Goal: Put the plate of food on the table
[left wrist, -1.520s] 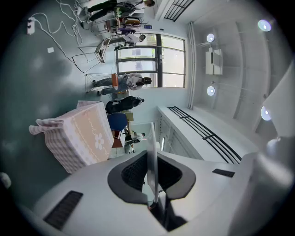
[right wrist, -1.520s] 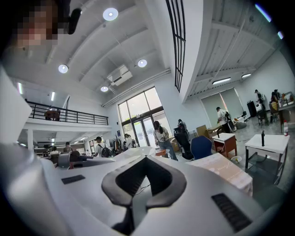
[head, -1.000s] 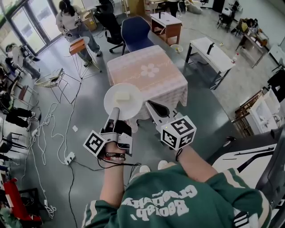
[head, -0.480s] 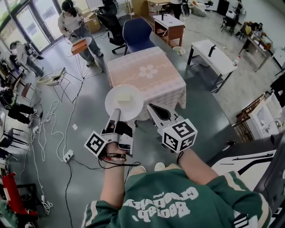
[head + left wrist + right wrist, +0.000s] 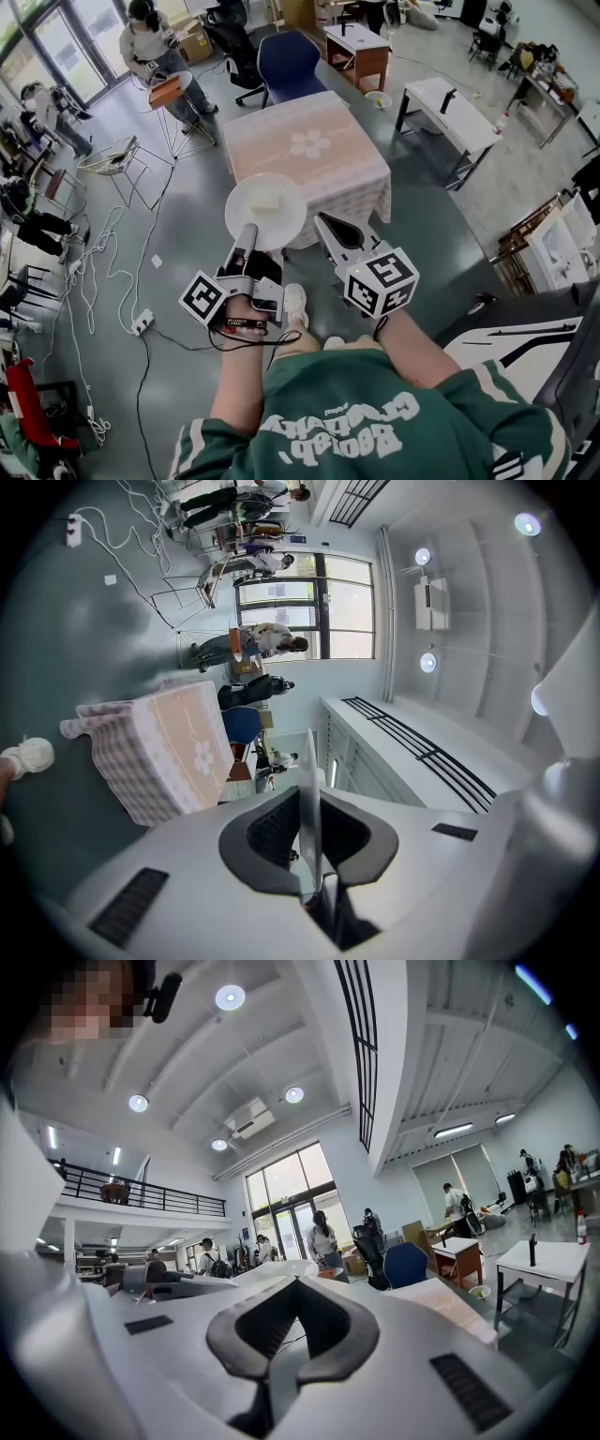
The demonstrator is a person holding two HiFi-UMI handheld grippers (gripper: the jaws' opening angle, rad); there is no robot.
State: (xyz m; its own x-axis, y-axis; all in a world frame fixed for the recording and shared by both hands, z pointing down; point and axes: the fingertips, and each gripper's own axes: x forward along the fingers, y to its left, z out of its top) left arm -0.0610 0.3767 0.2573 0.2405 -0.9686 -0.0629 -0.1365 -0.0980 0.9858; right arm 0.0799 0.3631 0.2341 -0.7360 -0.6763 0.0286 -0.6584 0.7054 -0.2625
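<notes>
Left gripper [image 5: 310,841]: jaws nearly together, clamped on the rim of the plate [image 5: 308,778], which stands edge-on between the pads. In the head view the plate [image 5: 266,214] is at frame centre, held out ahead of the left gripper [image 5: 247,234], with a pale piece of food [image 5: 267,199] on it. In the picture the plate overlaps the near edge of the table [image 5: 314,150], which lies at upper centre under a pink cloth. Contact with the table cannot be determined. Right gripper [image 5: 296,1290]: jaws closed tip to tip, nothing between them. In the head view the right gripper [image 5: 328,228] lies just right of the plate, not touching it.
</notes>
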